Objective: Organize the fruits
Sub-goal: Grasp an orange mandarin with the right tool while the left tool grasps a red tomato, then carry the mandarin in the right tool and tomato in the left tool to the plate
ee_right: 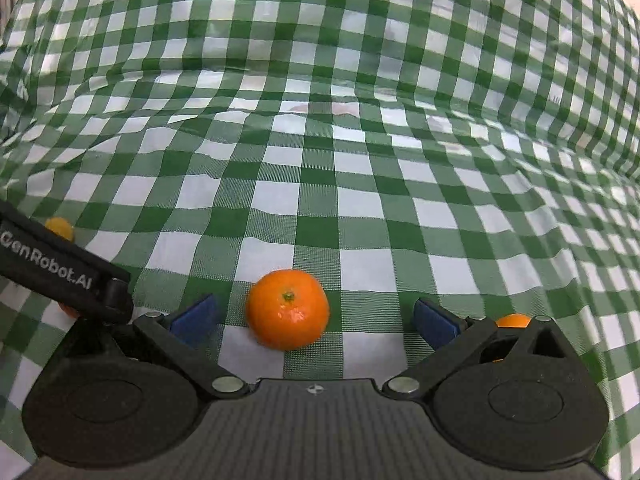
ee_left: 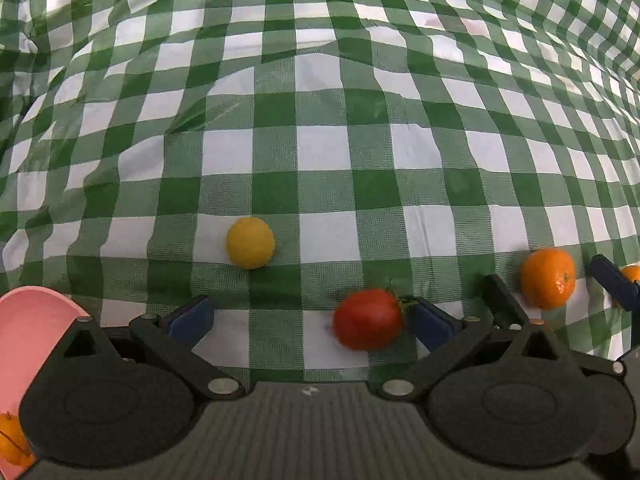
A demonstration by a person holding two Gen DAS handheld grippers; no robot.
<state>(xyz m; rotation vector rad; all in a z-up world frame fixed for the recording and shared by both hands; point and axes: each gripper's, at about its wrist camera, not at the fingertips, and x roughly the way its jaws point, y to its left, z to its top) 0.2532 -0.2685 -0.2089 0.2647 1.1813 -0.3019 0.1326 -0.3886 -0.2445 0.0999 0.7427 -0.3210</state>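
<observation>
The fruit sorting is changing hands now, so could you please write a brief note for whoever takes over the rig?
Left tongs: open, empty, tomato against the right pad, not gripped.
Right tongs: open, empty, around a mandarin on the checked cloth.
Also loose: lemon; another mandarin beside the right tongs.
Done: one orange fruit already in the pink dish.
Left: close on the tomato and mandarin, then sort the rest.
</observation>
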